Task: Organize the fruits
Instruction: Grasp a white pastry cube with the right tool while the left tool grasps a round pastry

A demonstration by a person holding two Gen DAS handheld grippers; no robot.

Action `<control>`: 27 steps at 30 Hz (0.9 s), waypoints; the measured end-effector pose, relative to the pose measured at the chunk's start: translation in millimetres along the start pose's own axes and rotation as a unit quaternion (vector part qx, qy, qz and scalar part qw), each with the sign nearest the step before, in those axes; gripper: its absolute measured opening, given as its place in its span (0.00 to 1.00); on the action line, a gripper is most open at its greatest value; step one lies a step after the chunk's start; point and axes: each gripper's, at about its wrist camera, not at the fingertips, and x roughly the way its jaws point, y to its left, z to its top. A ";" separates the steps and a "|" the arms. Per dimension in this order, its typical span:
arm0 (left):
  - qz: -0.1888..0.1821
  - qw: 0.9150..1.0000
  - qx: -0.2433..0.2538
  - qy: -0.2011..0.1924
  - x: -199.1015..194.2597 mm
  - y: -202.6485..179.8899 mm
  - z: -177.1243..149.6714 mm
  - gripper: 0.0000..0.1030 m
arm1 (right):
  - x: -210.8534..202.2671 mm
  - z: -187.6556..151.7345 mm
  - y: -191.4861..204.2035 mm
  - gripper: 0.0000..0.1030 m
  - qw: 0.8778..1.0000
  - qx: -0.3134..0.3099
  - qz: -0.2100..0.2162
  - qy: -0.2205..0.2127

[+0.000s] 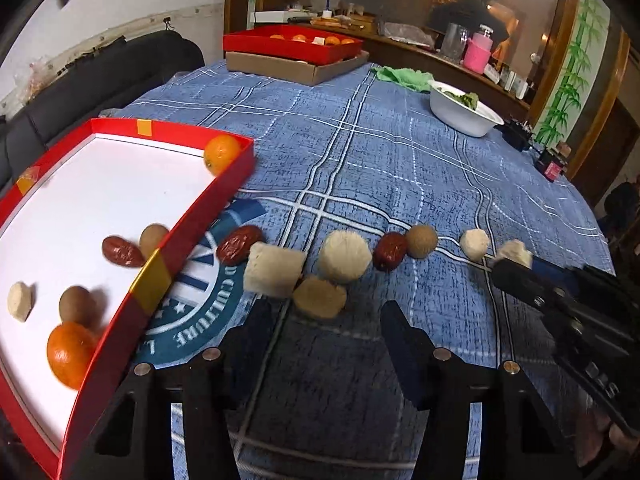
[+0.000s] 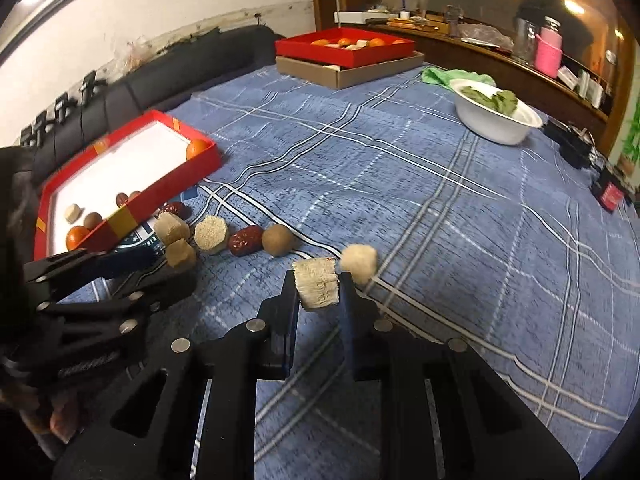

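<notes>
The red tray (image 1: 208,208) sits at nine o'clock on the tabletop (image 1: 400,168), holding two oranges, dates and brown balls. The left claw (image 1: 320,320) hangs released at six o'clock, just short of a tan chunk (image 1: 319,297) in the row of loose pieces. At the row's right end, the right claw (image 2: 318,286) is clenched on a pale cut chunk (image 2: 317,286). Picking up appears done; next, I judge, comes carrying it toward nine o'clock, over the tray rim.
</notes>
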 end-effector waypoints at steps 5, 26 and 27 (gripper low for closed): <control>0.027 1.000 -0.009 0.001 4.2 0.6 6.1 0.25 | -6.1 -0.3 -2.2 0.17 1.000 0.006 0.019 -0.013; -0.044 0.998 0.017 -0.034 -46.5 -23.4 -30.7 0.25 | -47.7 -47.9 -19.4 0.17 0.999 0.052 -0.010 -0.012; -0.046 0.998 0.018 -0.037 -49.4 -23.8 -31.5 0.25 | -48.4 -50.0 -19.2 0.17 0.999 0.053 -0.011 -0.010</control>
